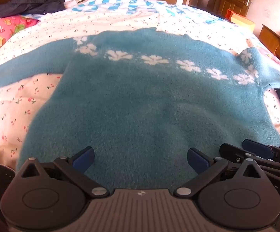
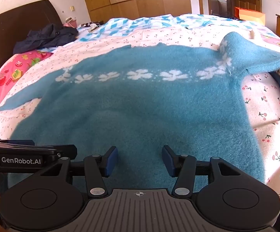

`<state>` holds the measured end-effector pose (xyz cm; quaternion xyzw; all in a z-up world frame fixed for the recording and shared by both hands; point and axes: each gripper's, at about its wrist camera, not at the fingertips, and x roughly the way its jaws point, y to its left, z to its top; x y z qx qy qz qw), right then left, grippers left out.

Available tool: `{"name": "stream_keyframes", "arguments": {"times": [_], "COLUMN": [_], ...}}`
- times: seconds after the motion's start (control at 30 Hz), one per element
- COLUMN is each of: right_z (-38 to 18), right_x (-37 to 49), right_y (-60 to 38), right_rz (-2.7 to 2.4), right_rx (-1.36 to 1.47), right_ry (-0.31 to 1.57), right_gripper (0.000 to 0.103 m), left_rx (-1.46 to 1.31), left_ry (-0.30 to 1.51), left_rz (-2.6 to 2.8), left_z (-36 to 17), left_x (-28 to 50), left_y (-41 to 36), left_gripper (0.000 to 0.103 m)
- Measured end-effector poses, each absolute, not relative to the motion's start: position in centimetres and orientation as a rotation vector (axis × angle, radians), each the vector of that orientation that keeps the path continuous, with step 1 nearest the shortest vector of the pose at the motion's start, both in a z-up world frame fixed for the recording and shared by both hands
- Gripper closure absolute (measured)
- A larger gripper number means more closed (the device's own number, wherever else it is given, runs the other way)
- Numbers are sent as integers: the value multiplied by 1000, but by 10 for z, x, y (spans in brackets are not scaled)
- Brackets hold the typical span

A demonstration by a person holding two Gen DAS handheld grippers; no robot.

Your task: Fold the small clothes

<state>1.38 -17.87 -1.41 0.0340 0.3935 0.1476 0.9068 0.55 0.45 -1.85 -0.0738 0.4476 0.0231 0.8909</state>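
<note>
A fuzzy blue sweater [image 1: 140, 100] with a band of white flowers lies spread flat on the bed, hem toward me, both sleeves stretched out to the sides. It also shows in the right wrist view [image 2: 140, 108]. My left gripper [image 1: 140, 159] is open and empty just above the sweater's hem. My right gripper [image 2: 140, 161] is open and empty over the hem, close beside the left one; it shows at the right edge of the left wrist view [image 1: 259, 150]. The right sleeve [image 2: 255, 58] lies partly over the bed's edge.
A white cherry-print quilt [image 1: 24, 104] covers the bed. A dark garment [image 1: 31, 3] and a pink pillow [image 1: 2, 34] lie at the far left. A blue-and-white blanket [image 1: 120, 3] lies behind. A wooden shelf [image 1: 275, 40] stands right; wardrobes and a door at the back.
</note>
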Motion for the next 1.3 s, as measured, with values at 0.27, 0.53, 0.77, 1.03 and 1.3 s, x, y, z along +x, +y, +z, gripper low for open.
{"name": "stream_keyframes", "arguments": {"times": [0.27, 0.53, 0.77, 1.03, 1.3], "right_z": [-17, -19, -19, -18, -15], "right_x": [19, 18, 18, 16, 13], "right_y": [-178, -177, -176, -175, -173], "right_rz": [297, 289, 295, 297, 293], "right_rx": [57, 28, 16, 4, -4], "right_ry": [818, 819, 818, 814, 793], "right_gripper": [52, 53, 53, 52, 52], "left_rx": [-147, -139, -92, -80, -84], "left_ry": [956, 968, 976, 978, 958], "left_rz": [50, 54, 65, 58, 63], "left_z": [-25, -30, -35, -36, -31], "left_x": [7, 10, 11, 11, 6], "left_y": [5, 6, -1, 0, 0], "left_gripper": [0, 0, 0, 0, 0]}}
